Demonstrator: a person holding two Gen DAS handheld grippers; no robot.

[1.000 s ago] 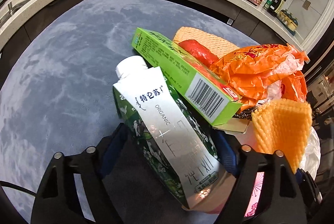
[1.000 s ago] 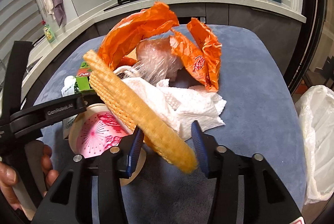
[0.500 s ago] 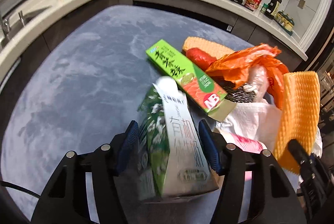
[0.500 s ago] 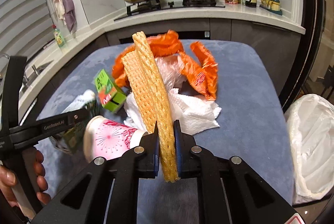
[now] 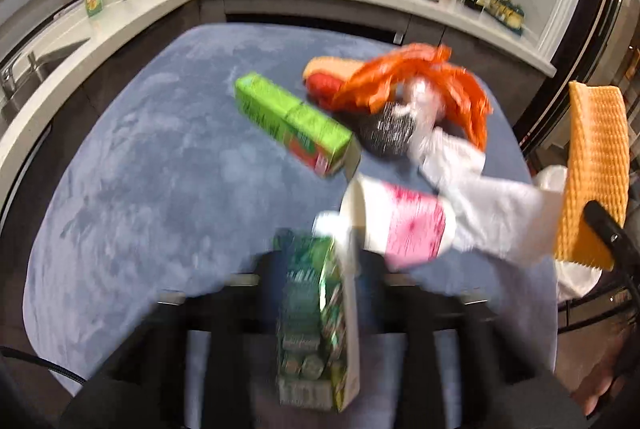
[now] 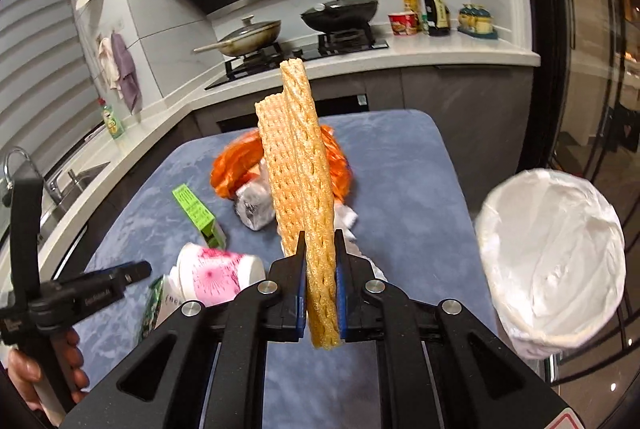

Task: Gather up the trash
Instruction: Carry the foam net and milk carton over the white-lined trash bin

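- Two grippers, two catches: the right gripper is clenched on the yellow foam net, and the left gripper is clamped on the green milk carton, though that view is badly blurred.
- Foam net first: it stands upright out of the jaws, well above the blue table, pinched near its lower end. It looks feather-light and springy, a mesh that squashes flat under the pads, so it should not slip, but it may flop or catch on things as it swings.
- Milk carton next: held across its body, spout end forward, lifted above the table edge. Probably empty and light, with stiff card walls that dent if squeezed hard; the mid-body grip looks sound.
- Off to the right waits the lined trash bin, mouth open, beside the table and near the right gripper.
- Left on the table: green box, rigid and easy to take across its narrow sides; pink paper cup lying on its side, crushable, best taken at the rim; orange plastic bag and white paper towel, soft and limp, pinch any bunched fold.
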